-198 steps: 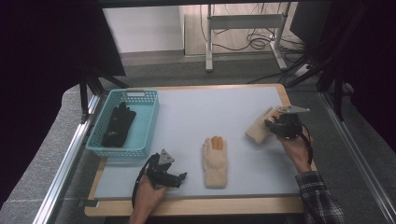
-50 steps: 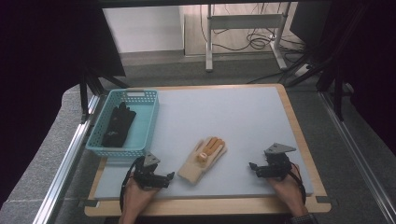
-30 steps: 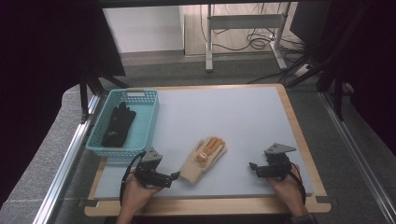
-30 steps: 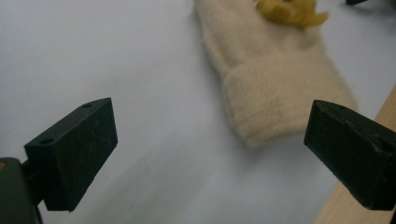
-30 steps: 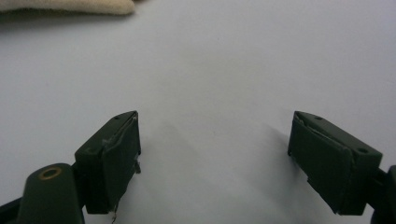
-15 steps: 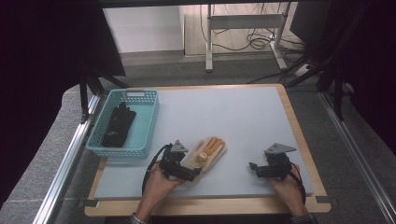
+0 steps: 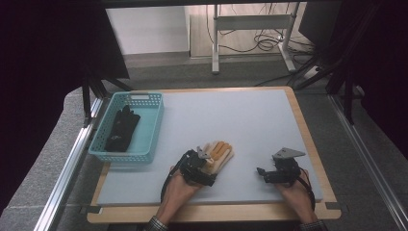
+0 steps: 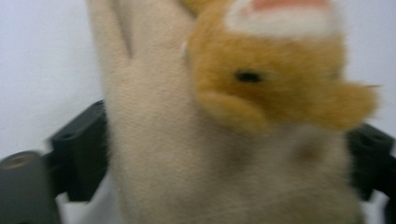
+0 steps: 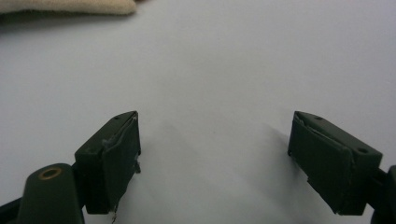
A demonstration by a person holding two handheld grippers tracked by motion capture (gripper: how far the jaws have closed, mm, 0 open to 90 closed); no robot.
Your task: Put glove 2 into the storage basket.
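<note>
The left gripper [image 7: 208, 168] had its jaws closing around the cuff of the cream glove [image 8: 196, 140], beside the blue basket [image 7: 144, 149]. No writing was readable. The right gripper [image 7: 265, 174], well apart from that glove, had its jaws spread and empty.

The left gripper [image 7: 208, 169] sits at the wrist end of the beige glove [image 7: 219, 155], its jaws having just been closing, and seems to touch it, though its black body hides the contact; the right gripper [image 7: 263, 173] rests to the right of the glove, apart from it; the blue basket [image 7: 153, 126] with a black glove [image 7: 121, 128] stands left of the beige glove, on the grey mat [image 7: 231, 115].
</note>
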